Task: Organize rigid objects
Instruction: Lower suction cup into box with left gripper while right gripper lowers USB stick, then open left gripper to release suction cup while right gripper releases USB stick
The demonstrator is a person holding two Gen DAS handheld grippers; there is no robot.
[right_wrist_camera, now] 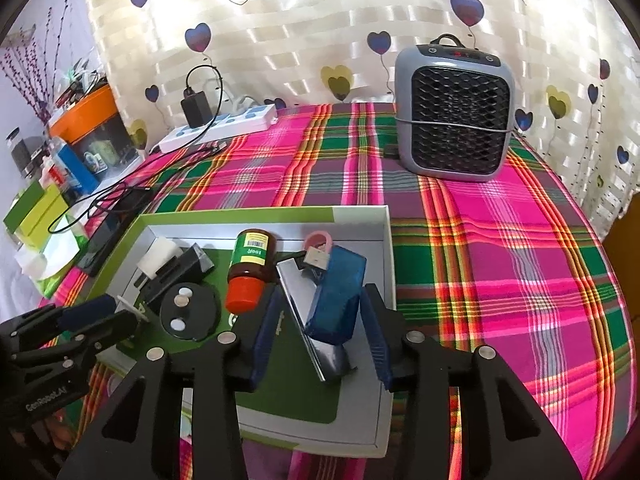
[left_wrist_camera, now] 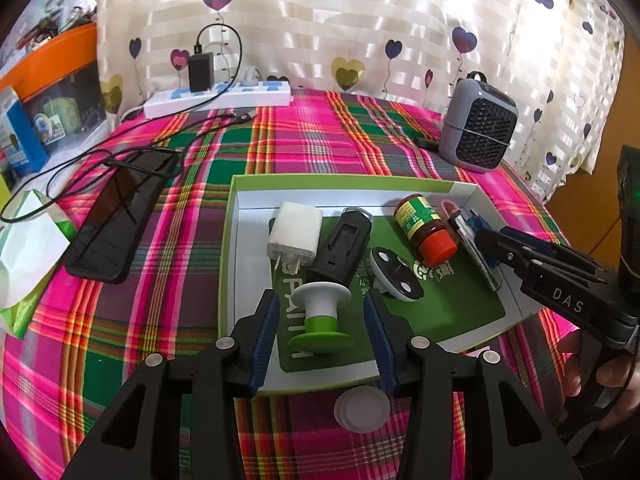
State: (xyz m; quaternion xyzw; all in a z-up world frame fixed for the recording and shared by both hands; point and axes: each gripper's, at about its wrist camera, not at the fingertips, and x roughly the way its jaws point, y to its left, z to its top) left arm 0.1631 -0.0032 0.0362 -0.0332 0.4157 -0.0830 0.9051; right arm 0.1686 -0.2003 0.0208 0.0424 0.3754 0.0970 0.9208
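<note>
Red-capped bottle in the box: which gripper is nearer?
Right. The right gripper sits just beside the red-capped bottle, jaws open around the blue block next to it. The left gripper is across the box, around the green-and-white spool.

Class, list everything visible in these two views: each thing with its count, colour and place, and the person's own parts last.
Shallow cardboard box: one, white with green rim, centre of plaid cloth.
White-and-green plastic spool: one, in box, between left fingers.
Blue plastic block: one, in box, between right fingers.
Brown bottle with red cap: one, lying in box.
White plug adapter: one, in box.
Grey fan heater: one, far side.
Left gripper: black, open.
Right gripper: black, open.
</note>
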